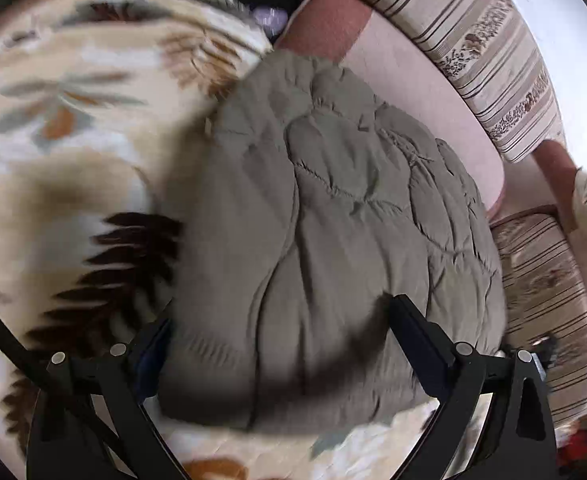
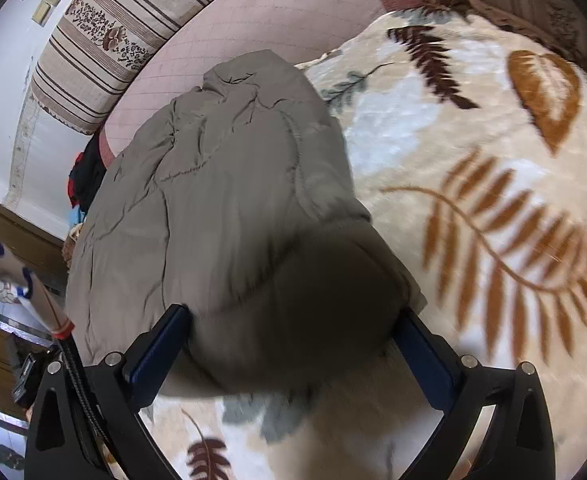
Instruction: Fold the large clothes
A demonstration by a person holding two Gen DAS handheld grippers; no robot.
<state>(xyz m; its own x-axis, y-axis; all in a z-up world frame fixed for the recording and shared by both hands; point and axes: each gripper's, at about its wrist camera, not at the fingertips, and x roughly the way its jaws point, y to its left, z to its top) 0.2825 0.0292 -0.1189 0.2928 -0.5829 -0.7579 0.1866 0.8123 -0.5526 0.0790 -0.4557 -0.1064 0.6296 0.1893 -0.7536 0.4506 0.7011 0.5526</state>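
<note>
The left gripper (image 1: 281, 320) is spread wide, jaws straddling the jacket (image 1: 333, 220). The jacket is bundled on the blanket (image 1: 73, 140), long axis toward 1 o'clock. The right gripper (image 2: 293, 332) is likewise spread around the jacket's near end. No writing is readable.

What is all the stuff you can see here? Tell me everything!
puffy jacket: one, grey-green, bundled on the blanket
blanket: one, cream with brown and orange leaves, spread under the jacket
pink sheet: one, pale pink, behind the jacket
striped cushion: at least one, beige with brown stripes and flowers, along the wall
wall: white, behind the cushion
left gripper: one, black, open around the jacket's near edge
right gripper: one, black with blue pads, open around the jacket's near edge
</note>
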